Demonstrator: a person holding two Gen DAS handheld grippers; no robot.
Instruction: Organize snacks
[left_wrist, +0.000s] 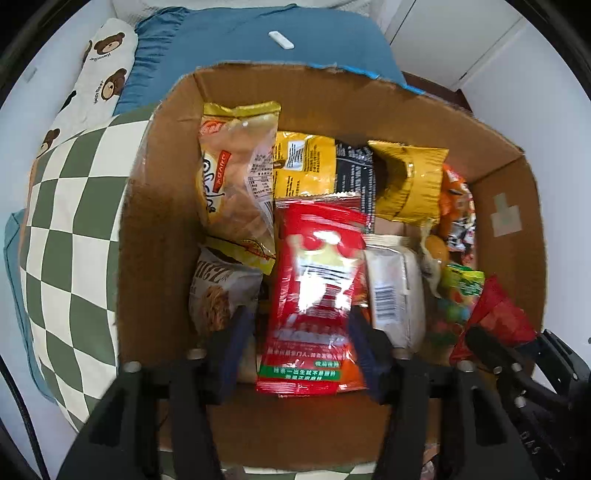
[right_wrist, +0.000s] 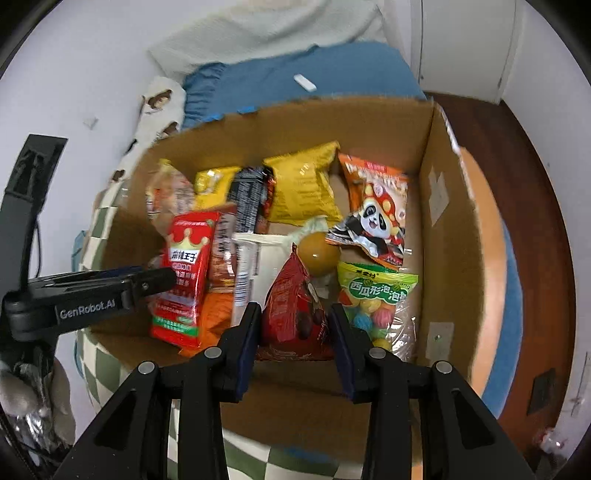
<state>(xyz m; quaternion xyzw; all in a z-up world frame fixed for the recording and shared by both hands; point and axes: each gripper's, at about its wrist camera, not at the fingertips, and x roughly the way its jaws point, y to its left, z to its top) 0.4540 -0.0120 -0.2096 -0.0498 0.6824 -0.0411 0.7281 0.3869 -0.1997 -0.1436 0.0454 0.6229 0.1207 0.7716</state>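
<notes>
A cardboard box (left_wrist: 159, 236) (right_wrist: 454, 236) on a bed holds many snack packets. My left gripper (left_wrist: 301, 332) is shut on a flat red packet with a gold crown (left_wrist: 317, 295) and holds it over the box's near side; that packet also shows in the right wrist view (right_wrist: 186, 273). My right gripper (right_wrist: 295, 325) is shut on a dark red triangular packet (right_wrist: 291, 310), which shows at the right of the left wrist view (left_wrist: 496, 314). The left gripper's fingers (right_wrist: 147, 284) reach in from the left in the right wrist view.
In the box lie a bread bag (left_wrist: 236, 177), yellow packets (left_wrist: 303, 166) (right_wrist: 303, 184), a white packet (left_wrist: 395, 288), an orange panda packet (right_wrist: 376, 206), a green gumball bag (right_wrist: 376, 299) and a round yellow jelly (right_wrist: 319, 253). A checked quilt (left_wrist: 74, 221) and blue pillow (left_wrist: 258, 44) surround it.
</notes>
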